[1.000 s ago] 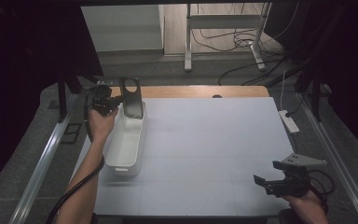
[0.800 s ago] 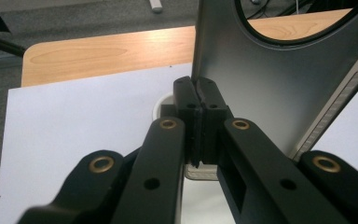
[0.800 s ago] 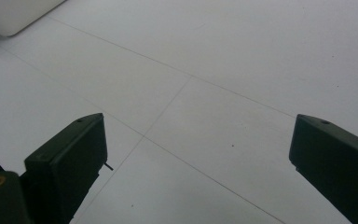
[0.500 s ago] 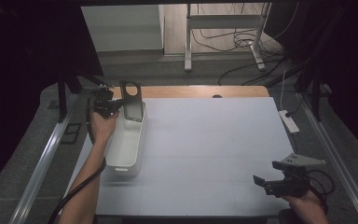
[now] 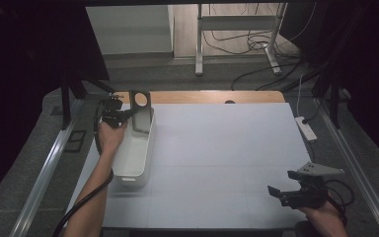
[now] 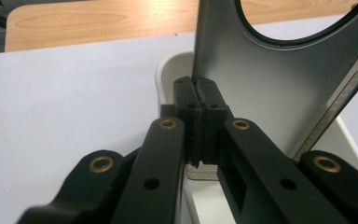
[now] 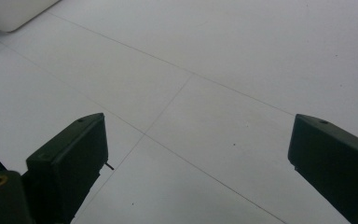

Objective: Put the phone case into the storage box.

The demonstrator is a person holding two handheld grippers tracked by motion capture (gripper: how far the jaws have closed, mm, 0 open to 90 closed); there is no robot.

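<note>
A dark grey metal plate [image 5: 141, 119] with a round hole near its top stands upright in the far end of a long white bin [image 5: 147, 157] at the table's left. My left gripper [image 5: 128, 116] is shut on the plate's near edge. In the left gripper view the two pads [image 6: 186, 100] pinch the thin edge of the plate [image 6: 270, 93] above the bin's rim [image 6: 167, 70]. My right gripper [image 5: 282, 182] hovers low over the white table at the front right, its jaws open [image 7: 198, 135] with only bare table between them.
The white table top [image 5: 227, 148] stretches between the bin and the right hand. A wooden strip [image 5: 202, 96] runs along its far edge. A white power strip [image 5: 305, 127] lies at the right edge. Metal rails flank both sides.
The left hand and the plate have sunk slightly toward the bin. The right hand has kept still.
</note>
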